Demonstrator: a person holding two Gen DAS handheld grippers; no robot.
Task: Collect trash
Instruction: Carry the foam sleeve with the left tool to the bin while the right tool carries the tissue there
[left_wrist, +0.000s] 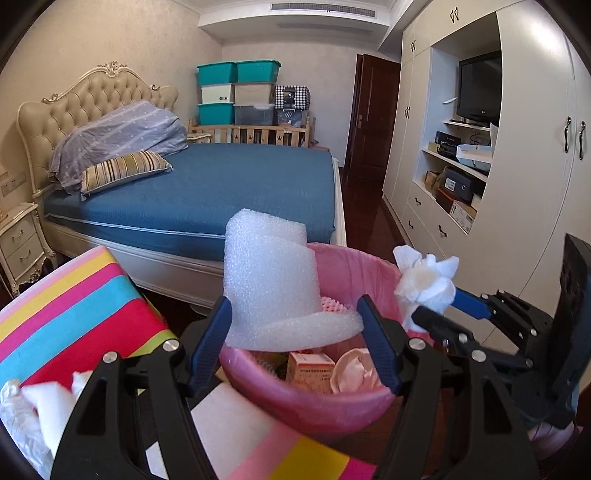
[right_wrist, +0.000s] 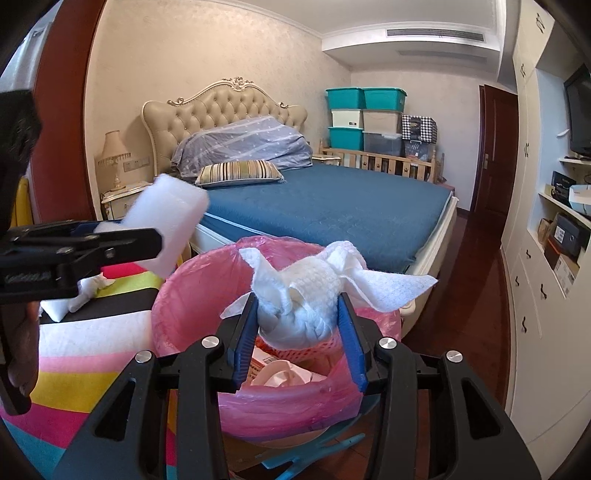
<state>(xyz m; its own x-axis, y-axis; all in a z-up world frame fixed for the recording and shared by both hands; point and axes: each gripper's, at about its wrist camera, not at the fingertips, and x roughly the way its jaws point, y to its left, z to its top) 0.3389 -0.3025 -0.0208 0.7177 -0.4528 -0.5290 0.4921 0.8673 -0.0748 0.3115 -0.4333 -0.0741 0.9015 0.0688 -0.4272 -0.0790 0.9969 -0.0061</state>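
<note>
On the left, a striped cloth (left_wrist: 74, 306) in pink, yellow, blue and red covered a surface, with a few crumpled white tissues (left_wrist: 44, 402) lying on it near the lower edge. Just beside it, the left gripper (left_wrist: 295, 328) held a roll of white foam sheet (left_wrist: 269, 280) between its blue pads, the roll standing above the near rim of a pink trash bin (left_wrist: 306, 406); from the right wrist view the foam (right_wrist: 170, 221) clearly sat clamped in those fingers at the bin's left side. The bin, lined with a pink plastic bag (right_wrist: 192, 273), already contained a small orange carton (left_wrist: 312, 369) and crumpled pinkish paper (left_wrist: 354, 369). Further right, the right gripper (right_wrist: 299, 328) grasped a wad of white paper towel (right_wrist: 314, 295) over the bin's opening, its pads against both sides of the wad. Behind everything stood a bed with a blue mattress (right_wrist: 332, 206), and white wardrobes (left_wrist: 535, 147) lined the right wall.
</note>
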